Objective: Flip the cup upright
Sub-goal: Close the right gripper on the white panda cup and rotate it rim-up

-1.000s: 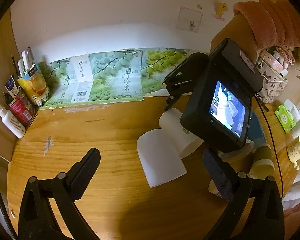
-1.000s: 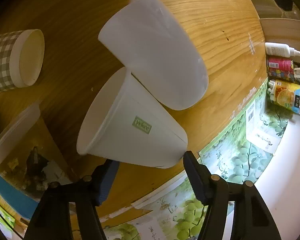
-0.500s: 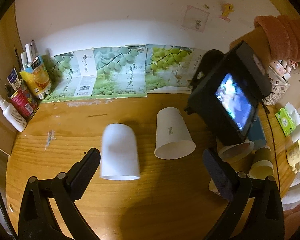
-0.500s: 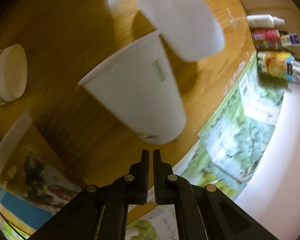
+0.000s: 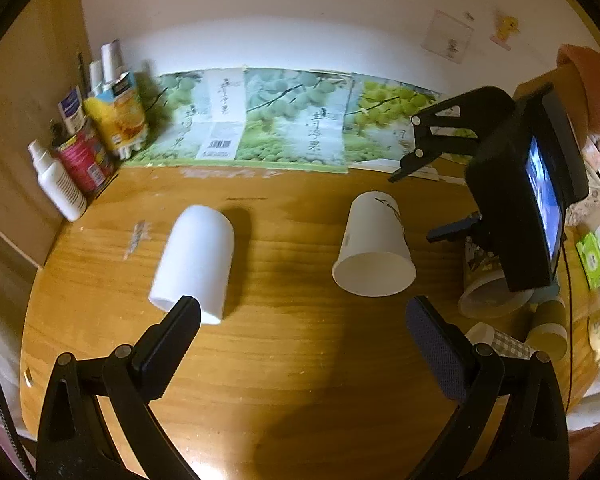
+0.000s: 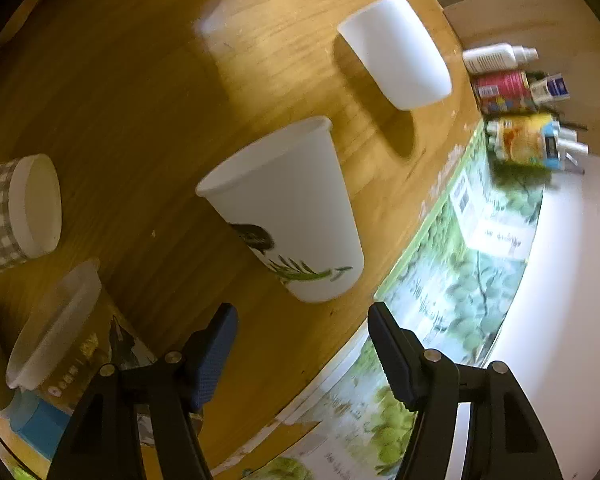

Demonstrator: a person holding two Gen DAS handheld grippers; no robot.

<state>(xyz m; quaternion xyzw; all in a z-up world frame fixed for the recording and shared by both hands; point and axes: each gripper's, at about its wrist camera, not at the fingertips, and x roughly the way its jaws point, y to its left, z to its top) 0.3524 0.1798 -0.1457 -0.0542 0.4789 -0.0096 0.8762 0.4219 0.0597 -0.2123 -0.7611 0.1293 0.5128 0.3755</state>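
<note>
A white paper cup (image 5: 374,249) with a green leaf print lies on its side on the wooden table (image 5: 300,360), mouth toward the left camera; it also shows in the right wrist view (image 6: 296,208). A plain white cup (image 5: 194,264) lies on its side to its left, also in the right wrist view (image 6: 398,52). My left gripper (image 5: 300,340) is open and empty, in front of both cups. My right gripper (image 6: 300,344) is open and empty, just behind the printed cup's base; it shows in the left wrist view (image 5: 432,196).
Bottles and cartons (image 5: 88,148) stand at the back left corner. Grape posters (image 5: 284,120) lean on the wall. A checked cup (image 6: 16,212), a clear tub (image 6: 56,328) and yellow cups (image 5: 548,324) crowd the right side.
The plain cup rolled left, away from the printed cup. The printed cup turned so its leaf print shows. My right gripper opened after being shut half a second ago and drew back.
</note>
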